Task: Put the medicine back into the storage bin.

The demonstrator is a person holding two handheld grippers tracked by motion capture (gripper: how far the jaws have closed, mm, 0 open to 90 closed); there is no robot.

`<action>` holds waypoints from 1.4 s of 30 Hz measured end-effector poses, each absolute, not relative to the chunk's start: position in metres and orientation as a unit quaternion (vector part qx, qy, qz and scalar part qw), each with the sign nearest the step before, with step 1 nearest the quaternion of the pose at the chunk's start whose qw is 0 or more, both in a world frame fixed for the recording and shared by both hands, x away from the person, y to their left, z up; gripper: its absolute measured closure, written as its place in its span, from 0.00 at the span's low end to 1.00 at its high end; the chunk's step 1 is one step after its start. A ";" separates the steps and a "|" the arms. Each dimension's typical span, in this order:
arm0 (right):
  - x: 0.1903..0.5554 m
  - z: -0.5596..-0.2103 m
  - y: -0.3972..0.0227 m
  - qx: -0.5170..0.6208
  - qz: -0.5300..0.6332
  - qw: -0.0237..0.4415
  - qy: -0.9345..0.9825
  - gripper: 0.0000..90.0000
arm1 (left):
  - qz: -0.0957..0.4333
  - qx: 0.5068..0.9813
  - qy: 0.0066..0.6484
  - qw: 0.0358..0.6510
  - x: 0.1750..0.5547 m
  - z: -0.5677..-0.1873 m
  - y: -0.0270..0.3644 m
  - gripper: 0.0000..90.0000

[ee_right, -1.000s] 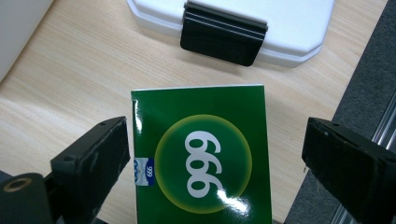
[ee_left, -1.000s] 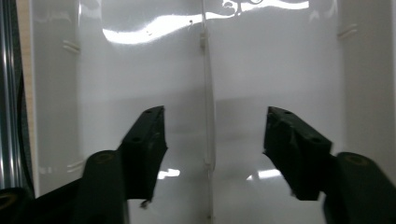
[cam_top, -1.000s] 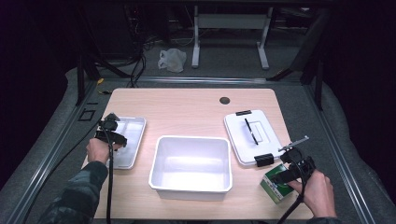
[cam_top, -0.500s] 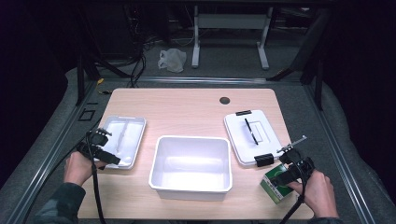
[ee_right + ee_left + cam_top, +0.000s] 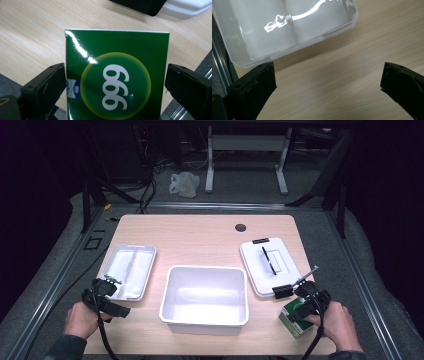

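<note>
Green card fills the right gripper view: a glossy green box printed with "999" sits between the right tongs, whose two black jaws stand at either side edge of it. Whether the pads press on the box I cannot tell; the left one looks to touch, the right one stands at the box's edge. From the high view the box lies on the pale wooden desk at its near right corner, just in front of a white lid with black clips.

At the near left edge of the desk the left tongs are in the person's left hand, just beside the front corner of a shallow white tray. Their jaws have just been opening and now stand released and wide, with bare wood between them and the tray's corner beyond. A deep white tub sits in the middle, between the two hands.
</note>
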State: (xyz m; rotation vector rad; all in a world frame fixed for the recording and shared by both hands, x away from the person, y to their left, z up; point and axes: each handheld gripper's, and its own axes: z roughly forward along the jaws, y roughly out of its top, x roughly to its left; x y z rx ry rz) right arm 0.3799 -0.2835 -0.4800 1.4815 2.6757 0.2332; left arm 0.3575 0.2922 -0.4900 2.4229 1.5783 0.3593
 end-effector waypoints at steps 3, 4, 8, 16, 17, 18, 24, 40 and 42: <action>0.381 -0.484 -0.281 0.477 0.069 0.035 0.875 0.04 | 0.135 0.830 0.527 0.120 0.358 -0.493 0.290 0.00; 0.382 -0.485 -0.280 0.477 0.065 0.029 0.876 0.04 | 0.138 0.830 0.527 0.121 0.359 -0.493 0.289 0.00; 0.383 -0.489 -0.278 0.472 0.049 0.025 0.880 0.11 | 0.145 0.833 0.521 0.122 0.362 -0.495 0.287 0.00; 0.383 -0.494 -0.279 0.477 0.046 0.026 0.877 0.15 | 0.137 0.835 0.521 0.117 0.366 -0.499 0.295 0.00; 0.383 -0.494 -0.279 0.477 0.046 0.026 0.877 0.15 | 0.137 0.835 0.521 0.117 0.366 -0.499 0.295 0.00; 0.383 -0.494 -0.279 0.478 0.045 0.026 0.877 0.15 | 0.137 0.833 0.523 0.117 0.366 -0.499 0.296 0.00; 0.383 -0.492 -0.280 0.501 0.047 0.025 0.864 0.18 | 0.139 0.837 0.516 0.119 0.365 -0.498 0.295 0.00; 0.373 -0.461 -0.275 0.483 0.085 0.045 0.870 0.19 | 0.148 0.839 0.510 0.123 0.363 -0.495 0.295 0.00; 0.372 -0.454 -0.274 0.481 0.089 0.052 0.871 0.19 | 0.150 0.839 0.509 0.123 0.362 -0.494 0.295 0.00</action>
